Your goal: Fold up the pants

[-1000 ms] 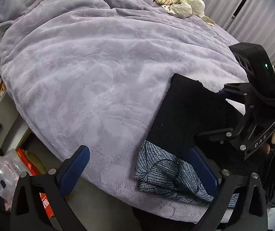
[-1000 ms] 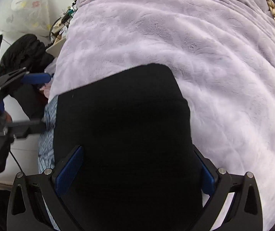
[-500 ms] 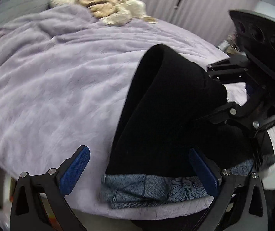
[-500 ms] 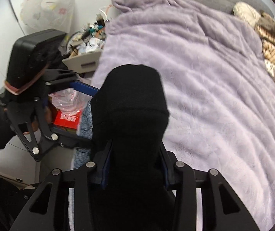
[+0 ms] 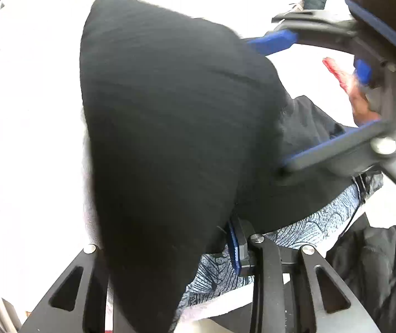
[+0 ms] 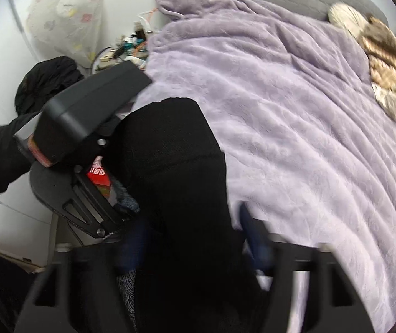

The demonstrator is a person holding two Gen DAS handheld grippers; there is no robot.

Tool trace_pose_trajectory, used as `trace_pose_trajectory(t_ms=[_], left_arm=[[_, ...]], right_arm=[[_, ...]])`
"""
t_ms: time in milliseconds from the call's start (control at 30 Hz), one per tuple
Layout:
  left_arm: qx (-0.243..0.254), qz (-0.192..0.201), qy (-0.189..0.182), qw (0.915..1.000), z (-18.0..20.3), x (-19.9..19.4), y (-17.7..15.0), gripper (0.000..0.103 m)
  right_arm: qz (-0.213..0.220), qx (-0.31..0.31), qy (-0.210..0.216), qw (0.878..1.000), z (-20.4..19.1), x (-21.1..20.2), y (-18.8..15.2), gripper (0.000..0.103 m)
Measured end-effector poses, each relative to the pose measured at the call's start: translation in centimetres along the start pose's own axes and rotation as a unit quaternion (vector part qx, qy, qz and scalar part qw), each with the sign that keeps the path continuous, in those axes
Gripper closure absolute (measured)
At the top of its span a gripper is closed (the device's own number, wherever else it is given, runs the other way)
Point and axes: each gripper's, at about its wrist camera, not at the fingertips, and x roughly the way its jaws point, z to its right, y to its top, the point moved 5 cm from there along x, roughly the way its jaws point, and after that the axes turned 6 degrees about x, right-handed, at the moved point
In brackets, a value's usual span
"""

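Note:
The folded black pants [image 5: 170, 127] with a blue patterned lining [image 5: 322, 222] are lifted off the lilac blanket [image 6: 309, 127]. My left gripper [image 5: 170, 249] is shut on the near edge of the pants; only its right blue pad [image 5: 234, 249] shows. My right gripper [image 6: 195, 238] is shut on the pants [image 6: 175, 166] from the other side, and its blue fingers [image 5: 322, 147] show at the right of the left wrist view. The left gripper's body [image 6: 87, 127] shows at the left of the right wrist view.
The bed's blanket spreads to the right and far side. A pile of beige and brown clothes [image 6: 383, 63] lies at the far right. A cluttered bedside shelf [image 6: 126, 52], a white patterned bag [image 6: 65, 14] and a red packet [image 6: 98, 174] are left of the bed.
My left gripper has shut on the pants' edge. Both grippers have lifted the folded pants higher, and the left view has tilted up into bright glare.

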Motion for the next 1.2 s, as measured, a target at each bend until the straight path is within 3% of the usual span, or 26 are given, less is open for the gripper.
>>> trace_pose_trajectory(t_ms=[133,267,400,433,500,533,633,733,833,933,1033,1200], left_arm=[[-0.039,-0.028,-0.003,0.9989,-0.4,0.4,1.1,0.068],[-0.058,-0.036,0.007,0.9977,-0.3,0.3,1.7,0.068],[-0.063,-0.045,0.043,0.9961,0.7,0.3,2.4,0.07],[-0.068,-0.048,0.048,0.9954,0.9,0.2,2.5,0.07],[-0.072,-0.052,0.061,0.9942,1.4,0.1,2.4,0.07],[-0.073,-0.055,0.067,0.9936,1.5,0.1,2.5,0.07],[-0.065,-0.062,0.087,0.9921,2.3,0.4,2.6,0.07],[-0.059,-0.064,0.105,0.9907,3.0,0.7,2.8,0.07],[-0.052,-0.06,0.139,0.9871,4.3,0.6,3.0,0.07],[-0.038,-0.059,0.18,0.9811,5.7,0.8,3.2,0.07],[-0.042,-0.06,0.199,0.9772,6.7,0.9,3.6,0.07],[-0.043,-0.064,0.215,0.9735,9.1,0.7,3.2,0.07]], right_arm=[[0.014,0.006,-0.033,0.999,1.4,-2.6,-0.9,0.015],[-0.041,-0.004,-0.101,0.994,2.7,-2.8,-5.7,0.015],[-0.103,-0.022,-0.239,0.965,3.8,-0.1,-10.3,0.015],[-0.113,-0.022,-0.263,0.958,4.0,0.3,-11.2,0.016],[-0.1,-0.004,-0.275,0.956,3.4,0.0,-12.5,0.016],[-0.093,0.005,-0.272,0.958,2.8,-0.3,-13.0,0.015],[-0.087,0.017,-0.208,0.974,-0.5,-1.2,-15.3,0.015],[-0.081,0.004,-0.224,0.971,-2.5,-2.0,-17.3,0.016],[-0.078,0.033,-0.149,0.985,-2.5,-4.2,-18.5,0.015],[-0.066,0.042,-0.144,0.986,-1.2,-6.0,-18.9,0.007],[-0.086,0.047,-0.112,0.989,-0.1,-5.1,-19.2,0.004],[-0.126,0.046,-0.078,0.988,0.6,0.1,-18.9,0.0]])
